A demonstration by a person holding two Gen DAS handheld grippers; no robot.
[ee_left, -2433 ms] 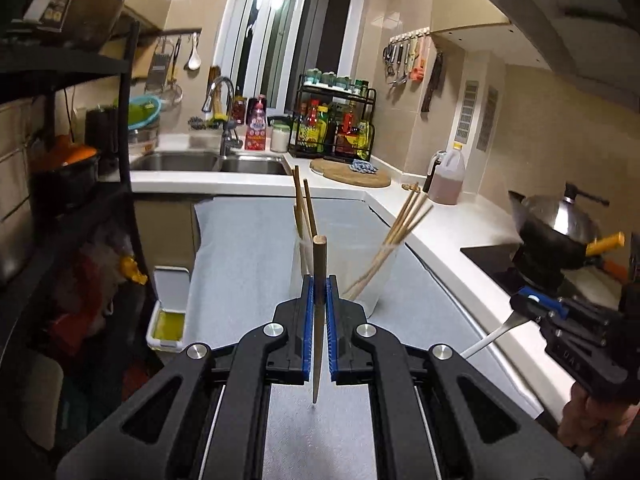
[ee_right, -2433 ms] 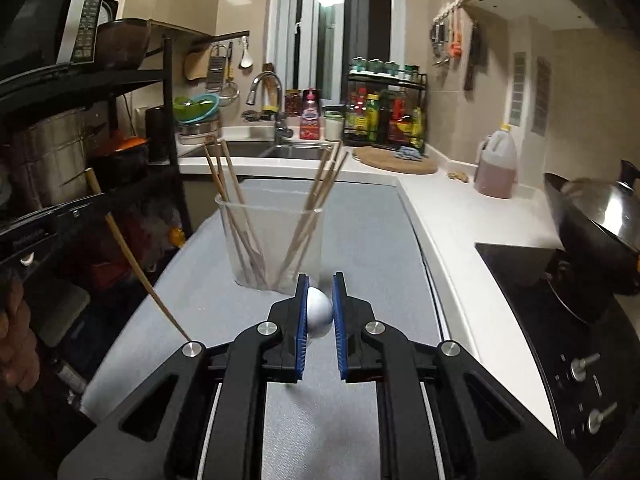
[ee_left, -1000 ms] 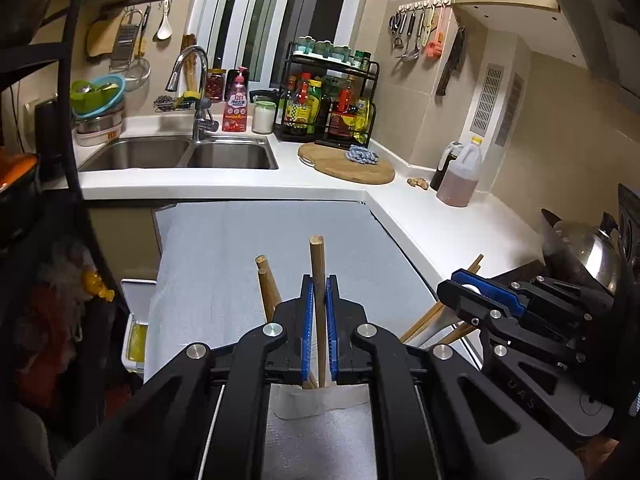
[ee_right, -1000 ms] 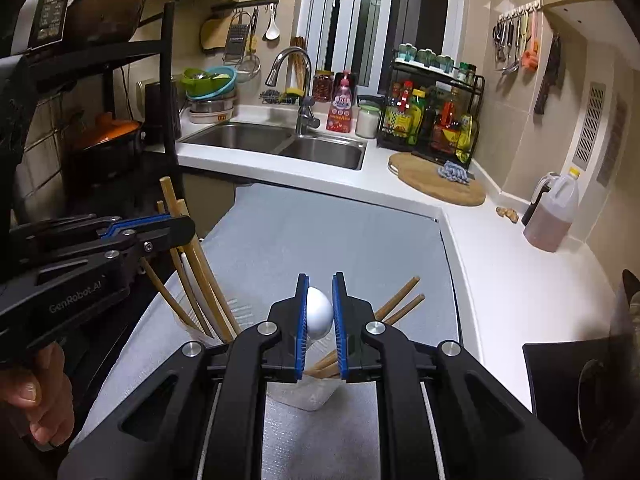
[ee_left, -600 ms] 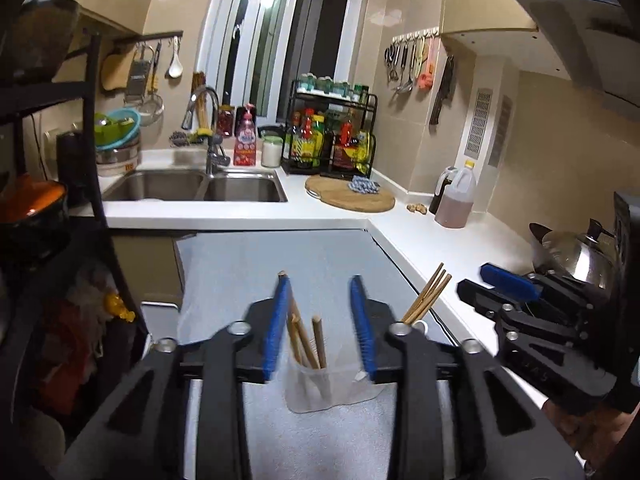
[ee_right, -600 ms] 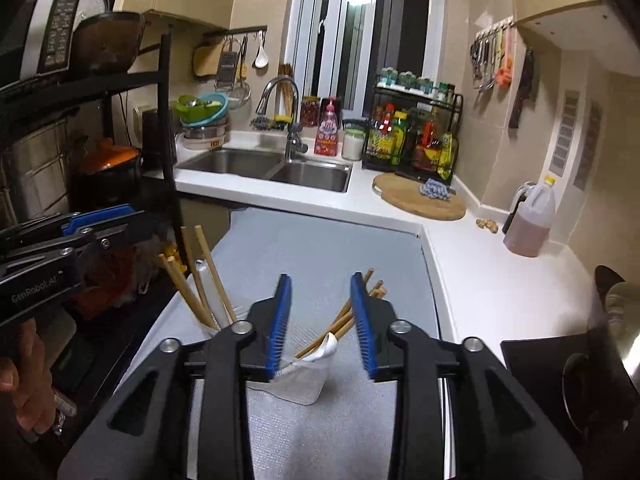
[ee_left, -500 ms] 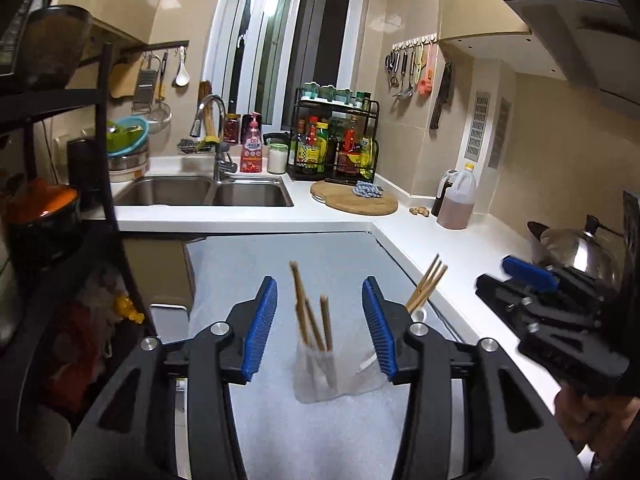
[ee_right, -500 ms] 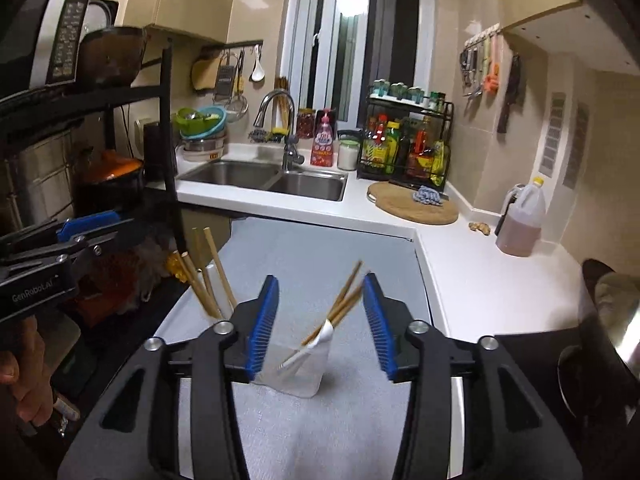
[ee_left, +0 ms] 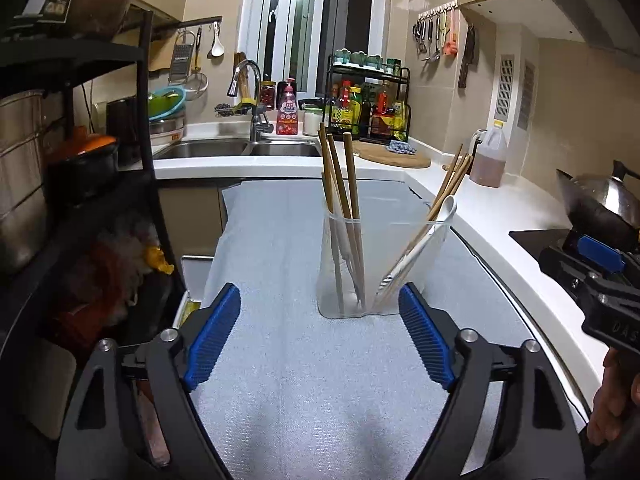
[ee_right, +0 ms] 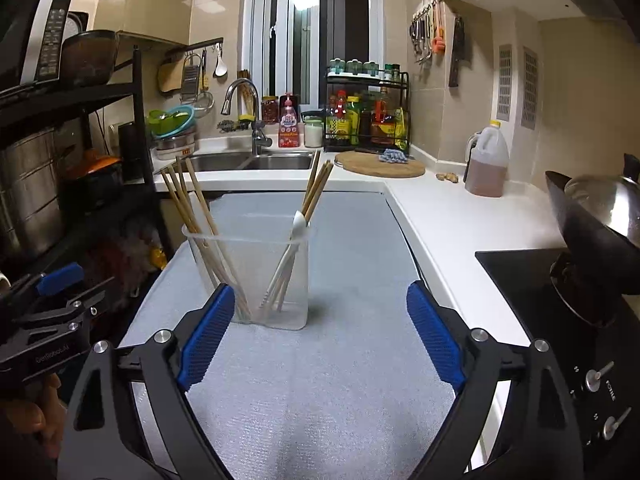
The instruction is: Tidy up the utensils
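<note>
Kitchen's pretty lived-in: a double sink with a curved faucet is sitting under the window, a black spice rack is standing just right of it, a round wooden board is lying in front, and a jug of brownish liquid is parked along the white surface. A wok is resting on the black cooktop.

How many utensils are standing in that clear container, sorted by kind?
Wooden chopsticks: 7 (4 leaning left, 3 leaning right, as far as the overlap shows)
White spoon: 1
Total: 8, all in the clear container
</note>
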